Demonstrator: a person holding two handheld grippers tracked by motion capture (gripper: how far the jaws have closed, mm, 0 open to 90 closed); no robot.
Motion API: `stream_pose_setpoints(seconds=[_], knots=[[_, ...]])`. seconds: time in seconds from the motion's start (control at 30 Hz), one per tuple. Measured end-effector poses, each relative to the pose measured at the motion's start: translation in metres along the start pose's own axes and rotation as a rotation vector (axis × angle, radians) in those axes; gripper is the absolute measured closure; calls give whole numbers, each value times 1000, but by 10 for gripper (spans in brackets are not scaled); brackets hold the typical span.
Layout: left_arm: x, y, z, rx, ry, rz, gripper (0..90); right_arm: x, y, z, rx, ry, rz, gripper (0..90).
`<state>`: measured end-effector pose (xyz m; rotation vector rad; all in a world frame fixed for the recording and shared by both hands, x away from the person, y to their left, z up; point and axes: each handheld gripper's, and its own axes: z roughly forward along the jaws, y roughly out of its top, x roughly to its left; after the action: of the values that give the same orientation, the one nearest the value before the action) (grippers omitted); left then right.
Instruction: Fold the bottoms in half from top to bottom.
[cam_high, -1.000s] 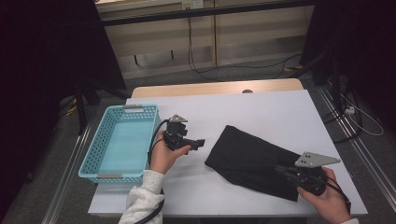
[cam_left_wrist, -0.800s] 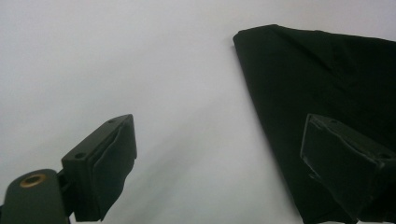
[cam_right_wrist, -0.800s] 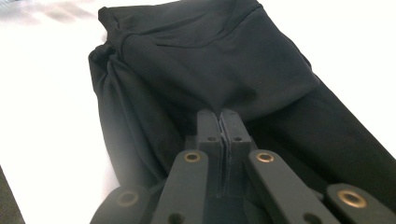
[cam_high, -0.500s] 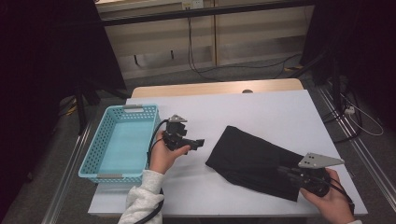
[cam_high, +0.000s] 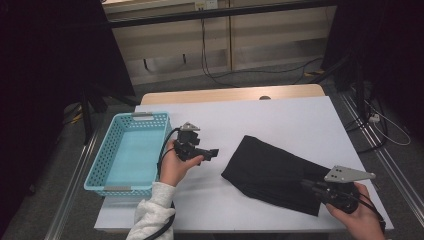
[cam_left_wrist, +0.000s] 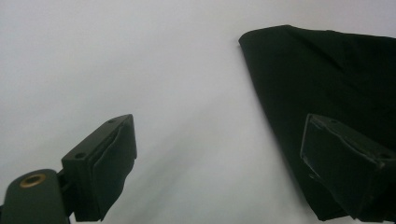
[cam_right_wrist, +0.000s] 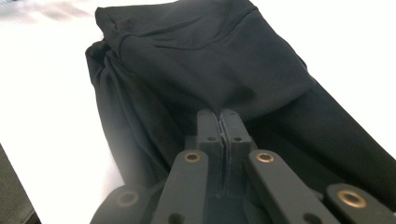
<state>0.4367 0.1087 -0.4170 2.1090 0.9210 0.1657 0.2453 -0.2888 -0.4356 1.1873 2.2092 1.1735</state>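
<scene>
Right gripper (cam_right_wrist: 220, 122) is pinched tight on a fold at the near end of the black cloth (cam_high: 272, 170), which lies flat on the table (cam_high: 280, 115) right of the basket (cam_high: 100, 170). A thin pinch like that could slip once it lifts, I'd say. Left gripper (cam_left_wrist: 219, 168) hangs wide open beside the cloth's edge. The high view adds the basket; the right gripper view shows the bite itself.

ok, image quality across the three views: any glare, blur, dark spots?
High view: surroundings dark, white table evenly lit, black cloth shows no detail. Left gripper view: soft throughout, faint shadows on the table. Right gripper view: table blown out white, top-left corner blurred, cloth folds readable.
</scene>
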Motion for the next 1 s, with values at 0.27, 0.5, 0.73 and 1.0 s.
stream_pose_setpoints(seconds=[0.27,0.5,0.73,1.0], knots=[[-1,0,1,0,0,0,105,0,-5,-11,-6,-10,6,884],[-1,1,1,-7,6,3,105,-4,-11,-26,-15,-29,19,884],[-3,2,2,-6,5,4,105,-3,-12,-25,-6,-27,15,884],[-3,2,3,-3,3,5,105,-2,-15,-38,-20,-45,8,884]])
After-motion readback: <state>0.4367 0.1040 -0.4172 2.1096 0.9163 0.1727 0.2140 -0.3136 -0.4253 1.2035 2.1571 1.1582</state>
